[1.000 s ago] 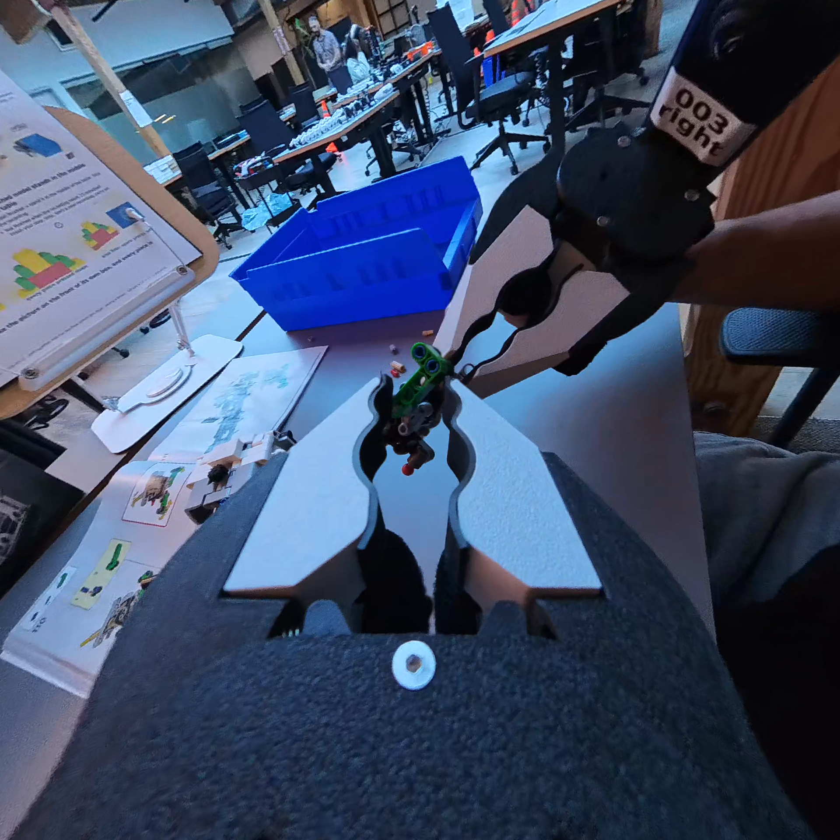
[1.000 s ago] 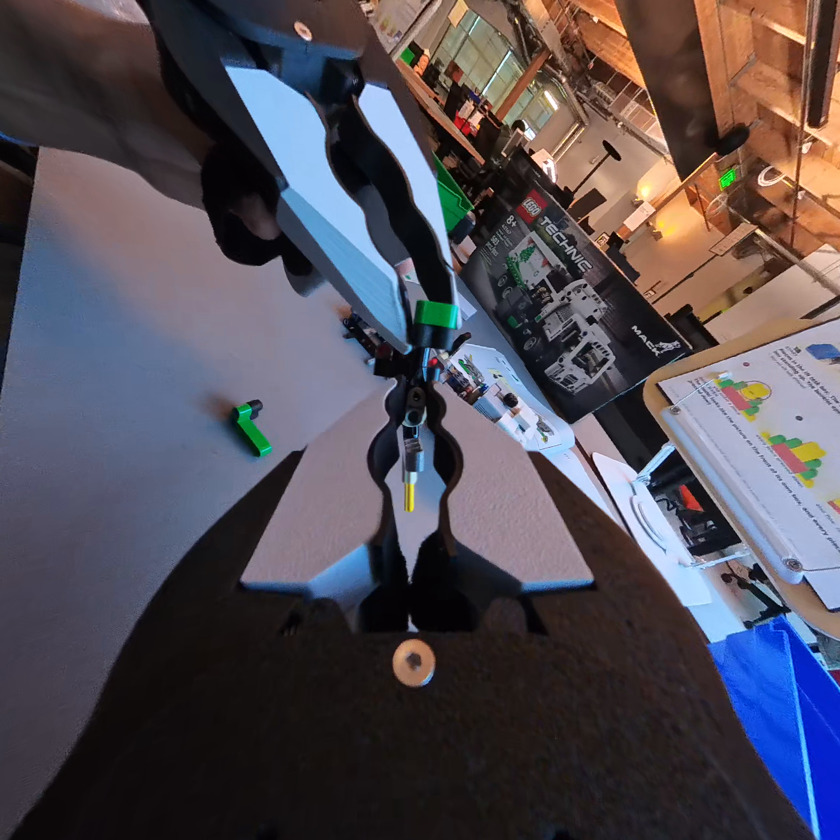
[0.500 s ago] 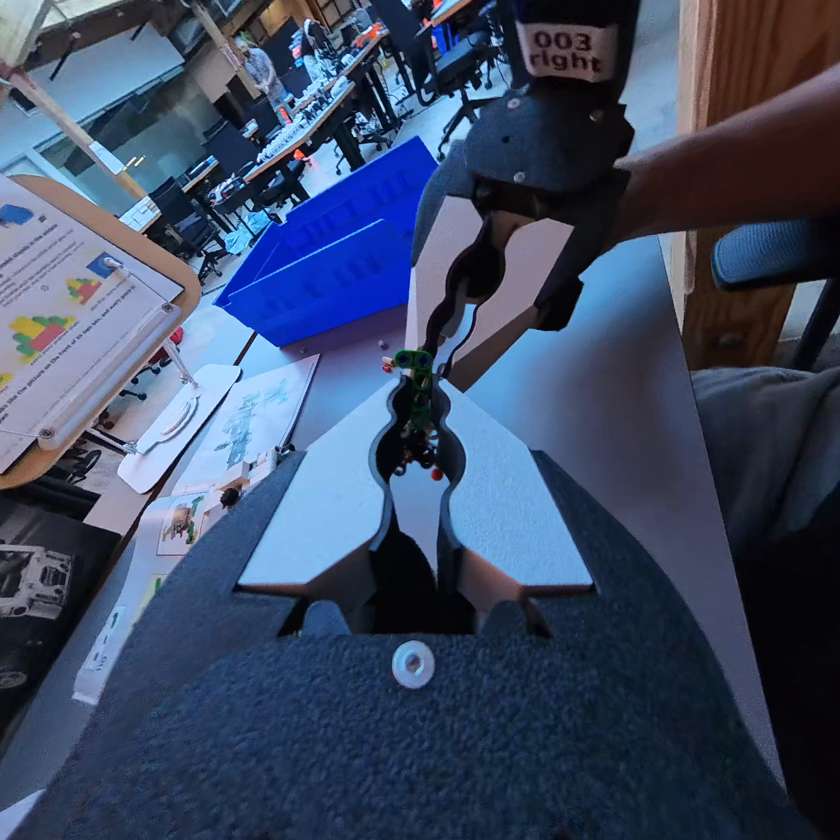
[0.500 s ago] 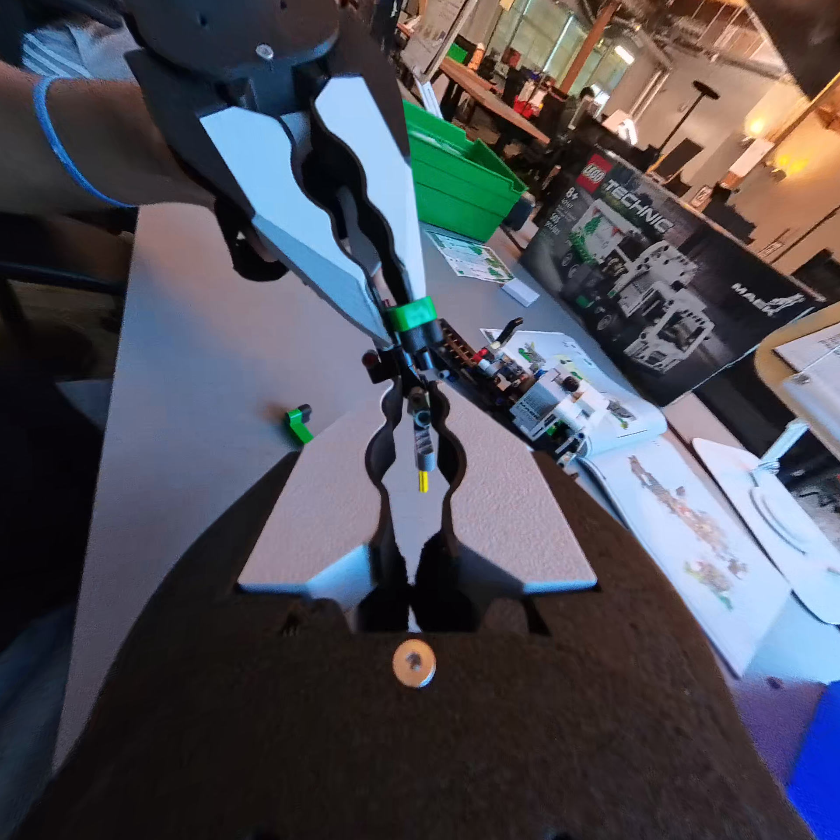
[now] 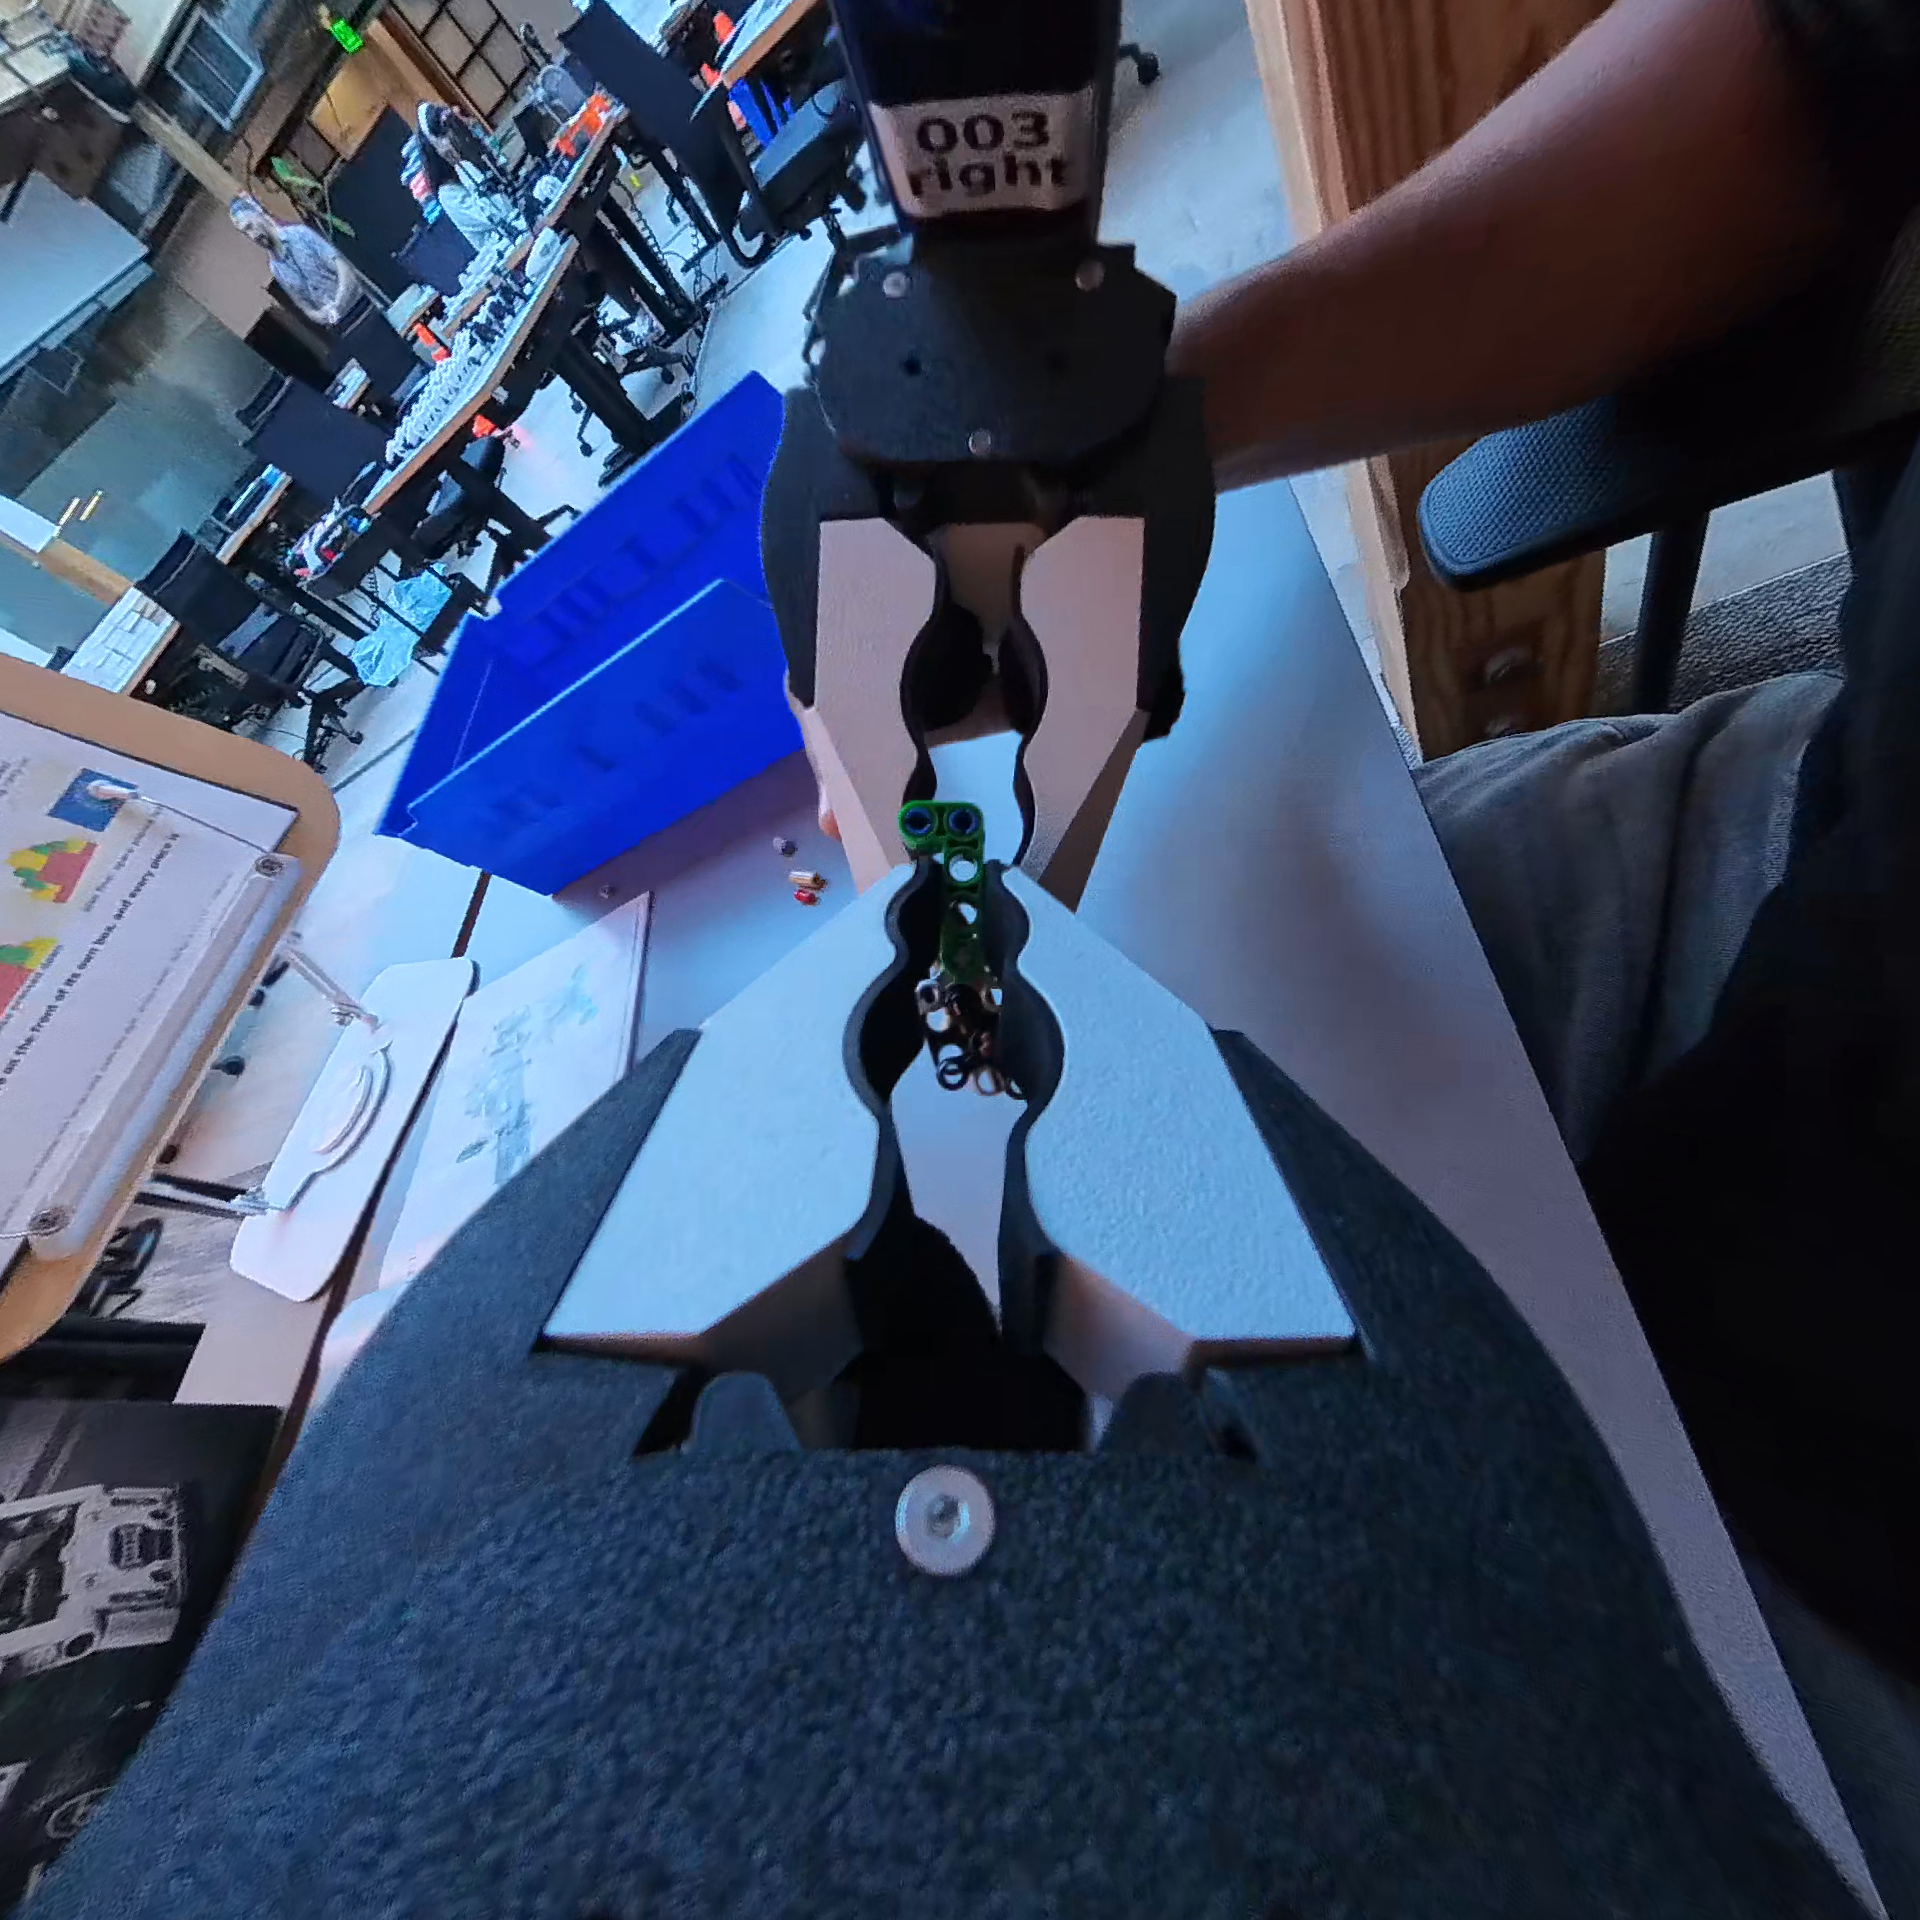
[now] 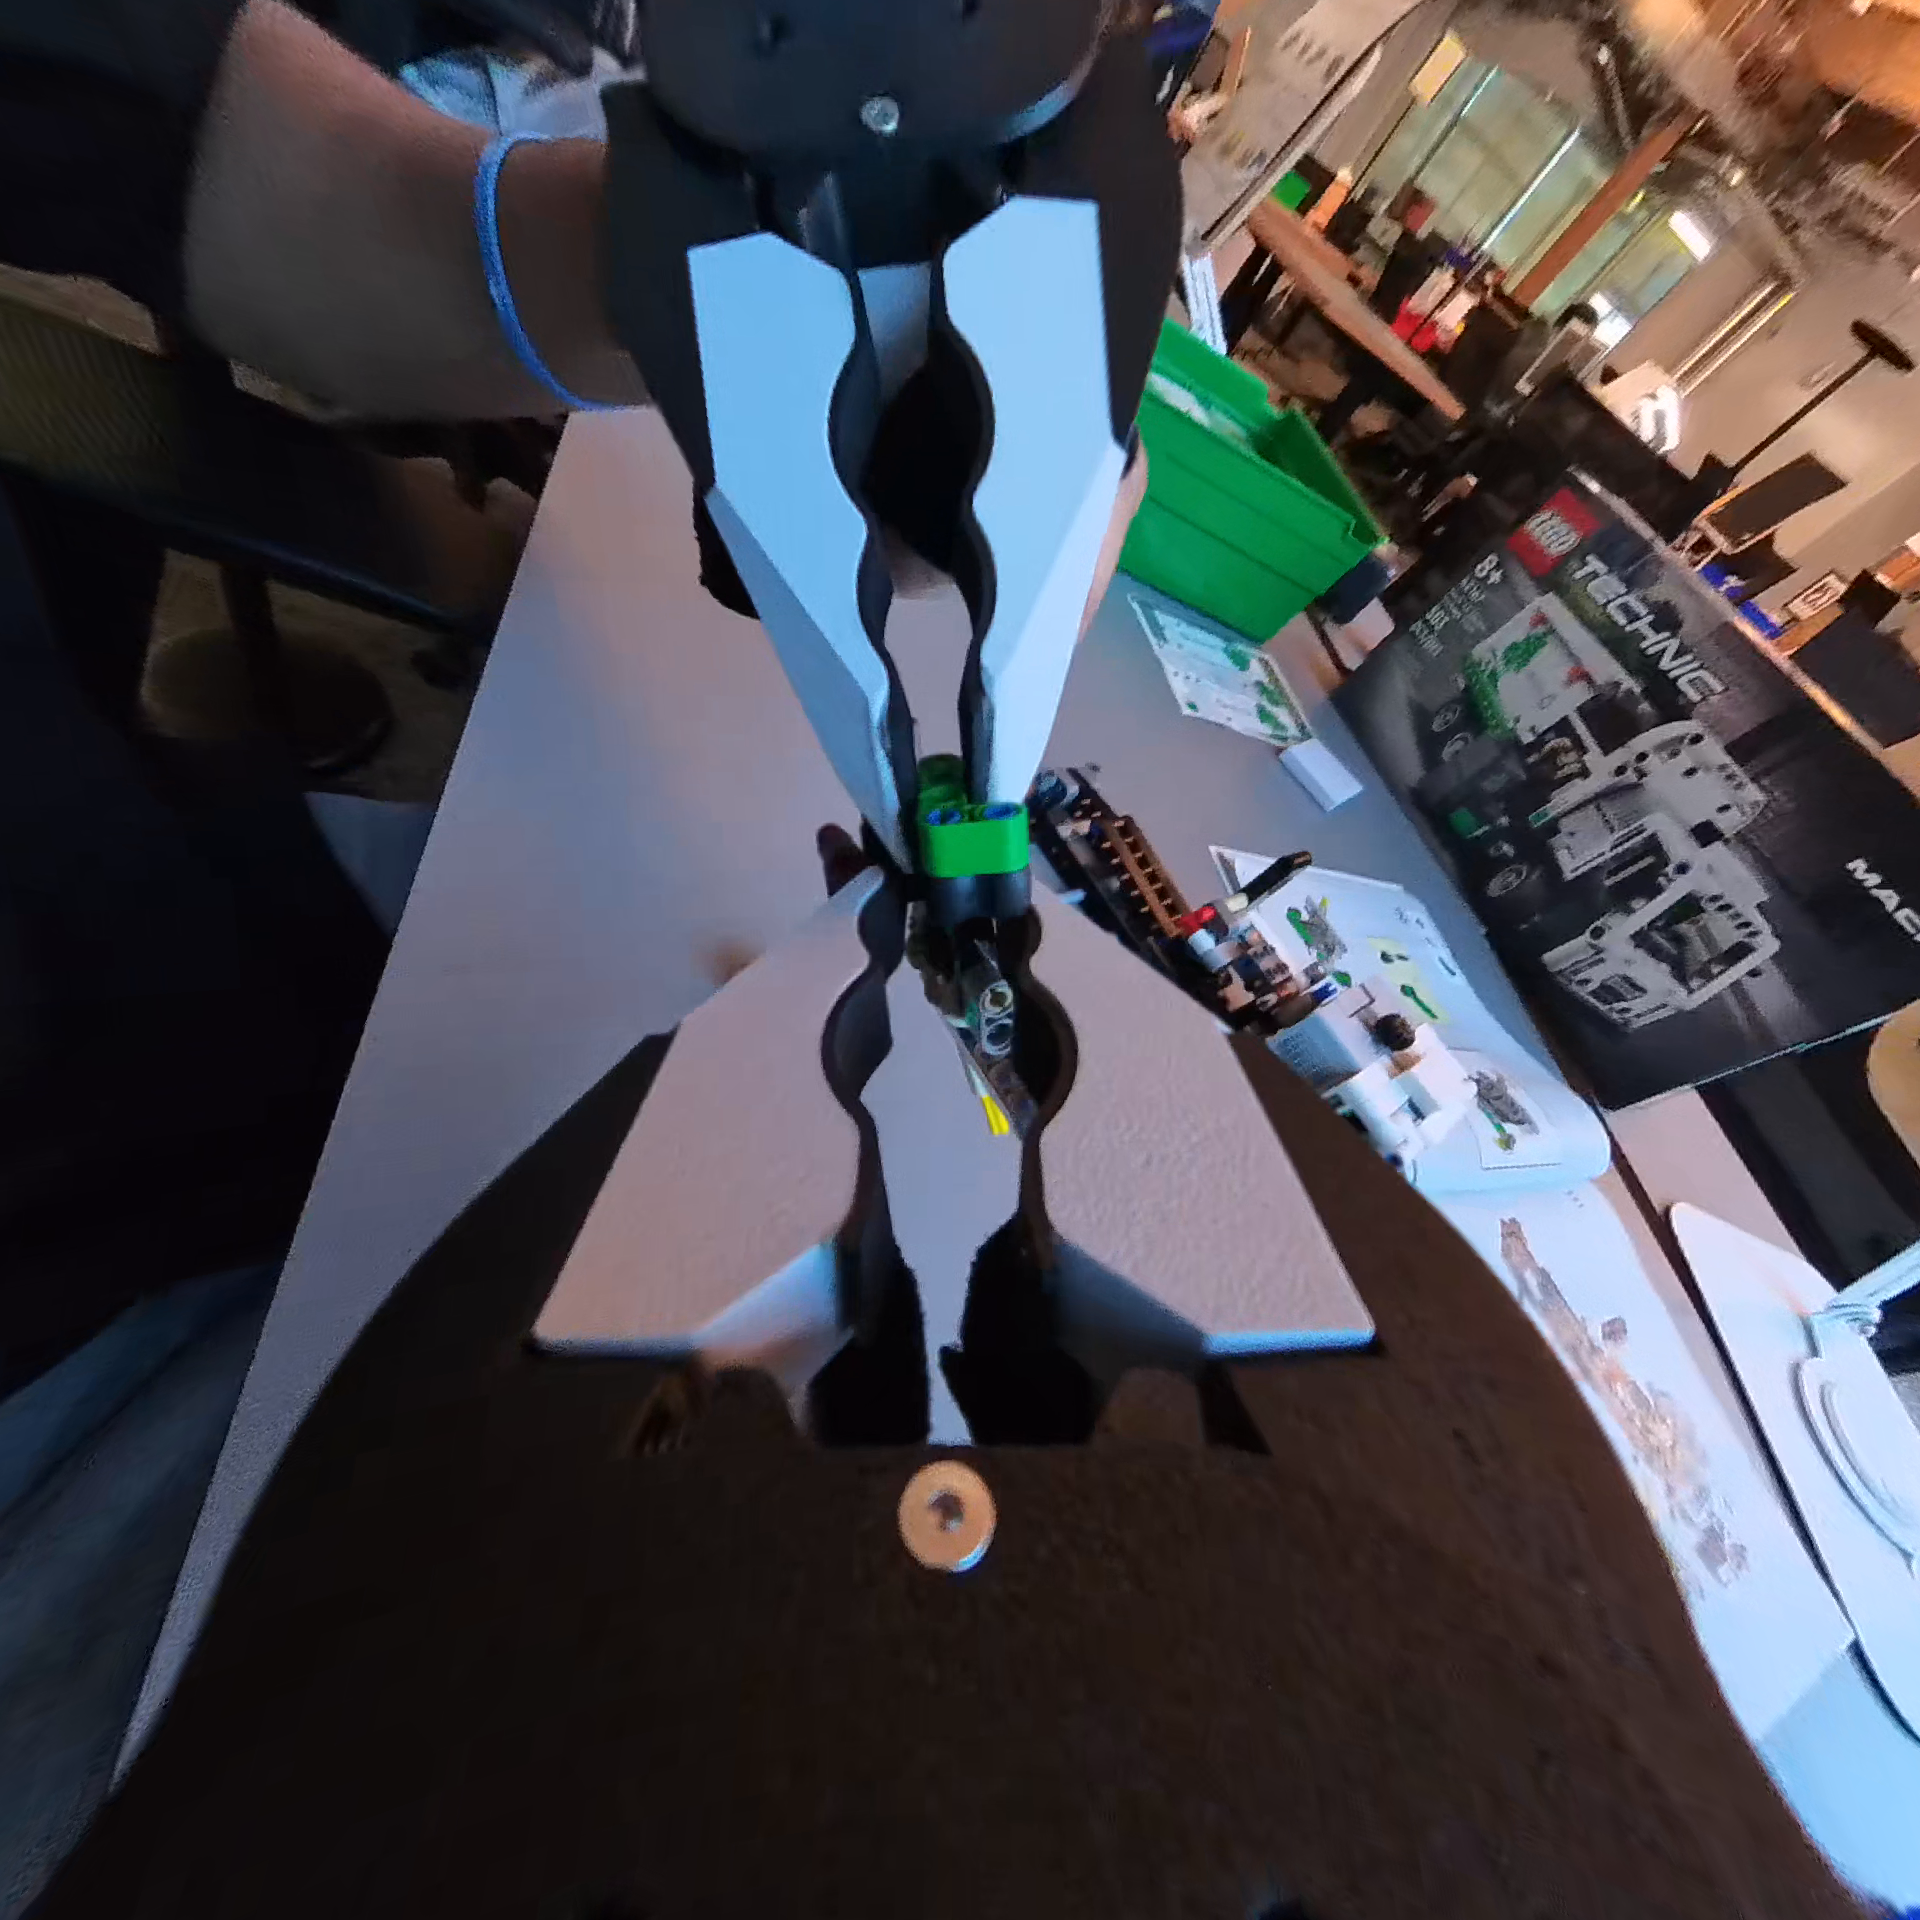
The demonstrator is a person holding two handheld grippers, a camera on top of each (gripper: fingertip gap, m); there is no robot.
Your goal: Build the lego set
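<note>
My left gripper [image 5: 951,883] is shut on a green L-shaped beam [image 5: 958,894] with small black parts [image 5: 966,1039] hanging at its near end. It is held above the grey table [image 5: 1299,831]. My right gripper [image 6: 956,914] is shut on a thin grey piece with a yellow axle end [image 6: 987,1029]. The two grippers face each other tip to tip. In the right wrist view the left gripper [image 6: 940,800] comes from above with the green beam [image 6: 971,844] touching a black part [image 6: 977,894] at my right fingertips. In the left wrist view the right gripper [image 5: 971,800] meets the beam's top.
A blue bin [image 5: 623,665], an instruction stand [image 5: 125,914], a booklet [image 5: 540,1039] and loose small parts [image 5: 805,883] lie to the left. A green bin [image 6: 1236,509], the set's box [image 6: 1662,790] and a part-built model [image 6: 1247,956] on an open booklet [image 6: 1475,1122] stand beyond.
Both grippers have swung round and now face each other head on. The green beam stands straighter between my left fingers. The loose green piece on the table has left the right wrist view.
</note>
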